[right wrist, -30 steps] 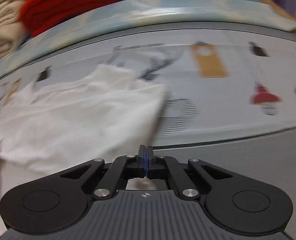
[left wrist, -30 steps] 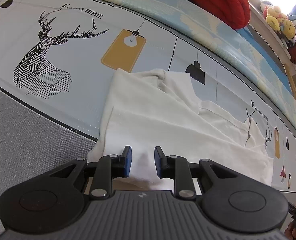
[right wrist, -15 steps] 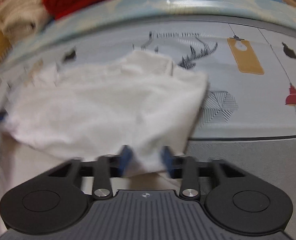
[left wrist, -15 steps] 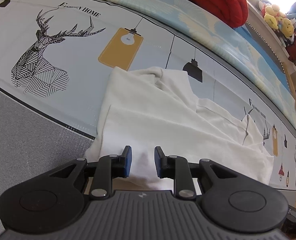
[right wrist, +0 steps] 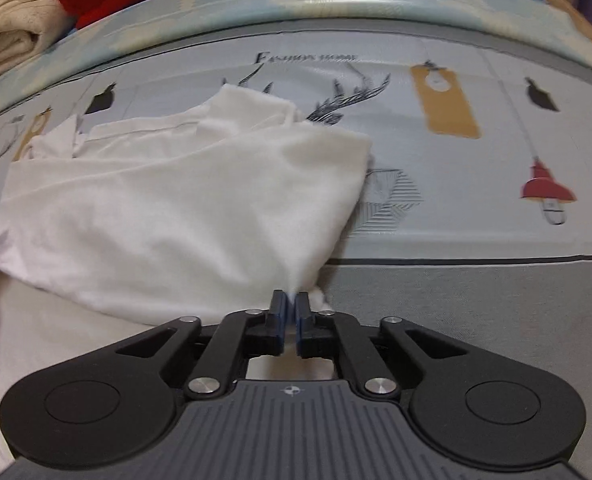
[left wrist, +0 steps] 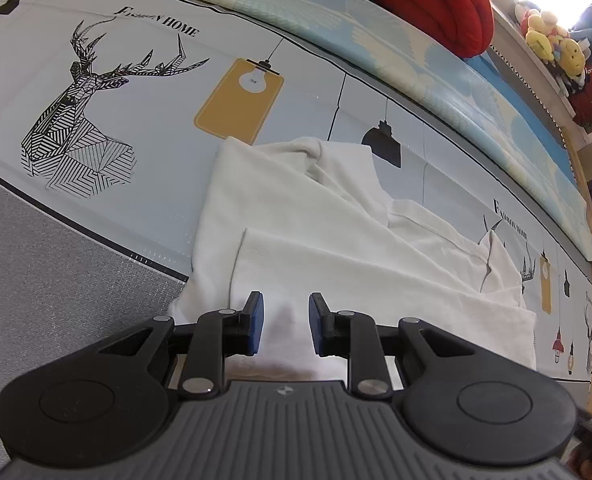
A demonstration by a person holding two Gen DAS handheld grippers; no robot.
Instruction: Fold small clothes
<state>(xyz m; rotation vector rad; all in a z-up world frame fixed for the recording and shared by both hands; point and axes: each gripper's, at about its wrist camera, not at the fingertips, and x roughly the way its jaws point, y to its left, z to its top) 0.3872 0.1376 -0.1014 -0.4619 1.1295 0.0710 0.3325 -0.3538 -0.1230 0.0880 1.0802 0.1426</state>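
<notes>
White garment (right wrist: 183, 208) pinched only in right gripper (right wrist: 290, 308).

We see a small white garment (left wrist: 316, 240) lying partly folded on the printed sheet, one layer doubled over another, with a hemmed edge and rumpled folds toward its far end. In the right wrist view the white garment (right wrist: 183, 216) has its near corner drawn up into a taut point, creases fanning from it.
</notes>
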